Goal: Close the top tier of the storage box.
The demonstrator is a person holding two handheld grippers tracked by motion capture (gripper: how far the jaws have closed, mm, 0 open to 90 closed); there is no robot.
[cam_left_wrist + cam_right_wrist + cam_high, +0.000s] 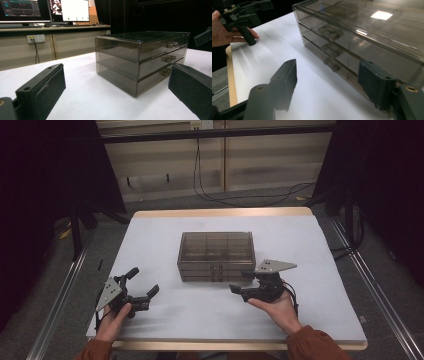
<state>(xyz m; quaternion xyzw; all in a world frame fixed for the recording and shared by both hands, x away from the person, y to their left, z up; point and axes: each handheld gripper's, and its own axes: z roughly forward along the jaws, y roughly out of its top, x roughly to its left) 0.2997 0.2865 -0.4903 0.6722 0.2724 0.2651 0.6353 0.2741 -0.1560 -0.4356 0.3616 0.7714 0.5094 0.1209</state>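
Here the smoky clear drawer box (216,256) sits near the middle of the white bench (160,240), its three stacked drawers fronting the person; all three look pushed in. The right gripper (243,282) hovers just off the box's front right corner, its fingers spread apart with nothing between them; the left gripper (142,283) is well apart to the left, fingers likewise wide and empty, pointing toward the box.

Judging from its look, the box is hard, thin-walled plastic: stiff, light, smooth and slippery, so it would likely slide on the bench if a drawer is pulled without steadying the shell; it could scratch or crack under a hard pinch. The small knobs (329,48) at the middle of each drawer front are the sensible places to take hold, each small enough to sit between the fingers; the flat top or a side wall suits bracing.

No brand, label or writing can be read on the box; the far monitor (75,10) is too blurred to read.
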